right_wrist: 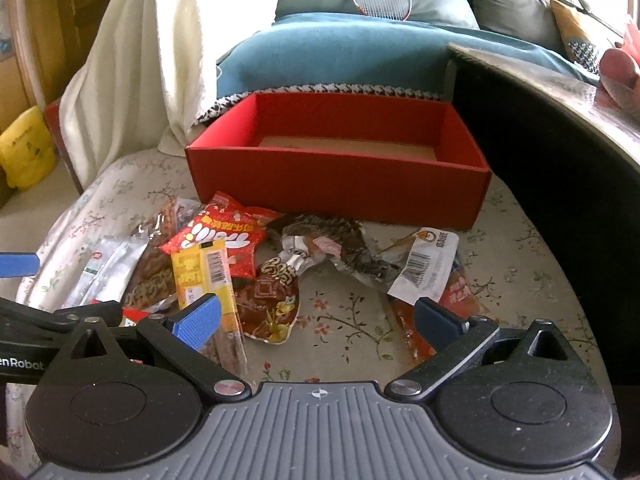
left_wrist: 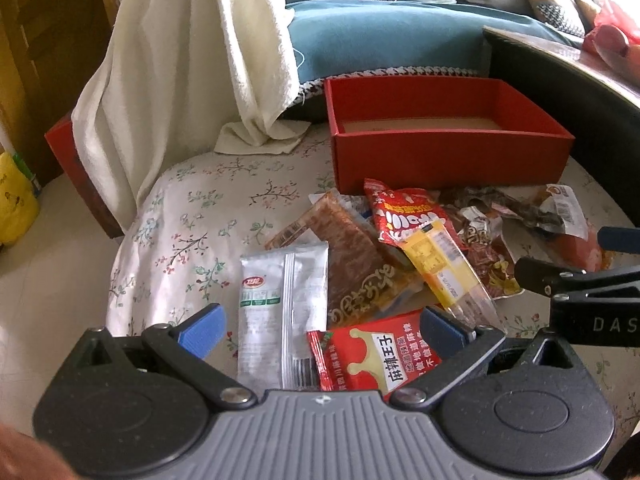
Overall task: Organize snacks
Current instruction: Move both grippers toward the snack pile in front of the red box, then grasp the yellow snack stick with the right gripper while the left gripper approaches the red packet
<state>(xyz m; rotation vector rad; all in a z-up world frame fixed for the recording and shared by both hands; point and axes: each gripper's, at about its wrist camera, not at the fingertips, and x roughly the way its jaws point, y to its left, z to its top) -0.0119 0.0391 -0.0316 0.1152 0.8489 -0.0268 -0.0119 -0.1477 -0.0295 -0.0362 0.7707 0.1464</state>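
Your left tool (left_wrist: 320, 330) hangs with its jaws spread wide and nothing between them, low over the near edge of the snack pile; your right tool (right_wrist: 316, 320) is likewise spread and empty. The snacks lie heaped on the floral cloth of the table (left_wrist: 208, 208), just in front of the red box (left_wrist: 448, 156), which sits at twelve o'clock from the pile and looks empty down to its cardboard floor.

Expect every packet to be light, thin and slick: film wrappers that crinkle and slide over each other. The silver-white packet (left_wrist: 280, 312) lies flat and alone at nine o'clock of the heap, so pinch it across its width near the sealed end, where the film is stiffer. The red crown packet (left_wrist: 376, 356) sits right under your left tool, overlapped at its top by the yellow stick packet (left_wrist: 444, 268), which is narrow and easy to take across its short side. The brown jerky slab (left_wrist: 340, 240) looks stiffer, but it is partly buried.

The left view alone shows the crown packet and the whole silver one. The right view opens up the three o'clock side: a white barcoded packet (right_wrist: 424, 264), a crumpled dark foil wrapper (right_wrist: 320, 240) and an orange packet (right_wrist: 460, 292) beneath it, and more of the box's inside.
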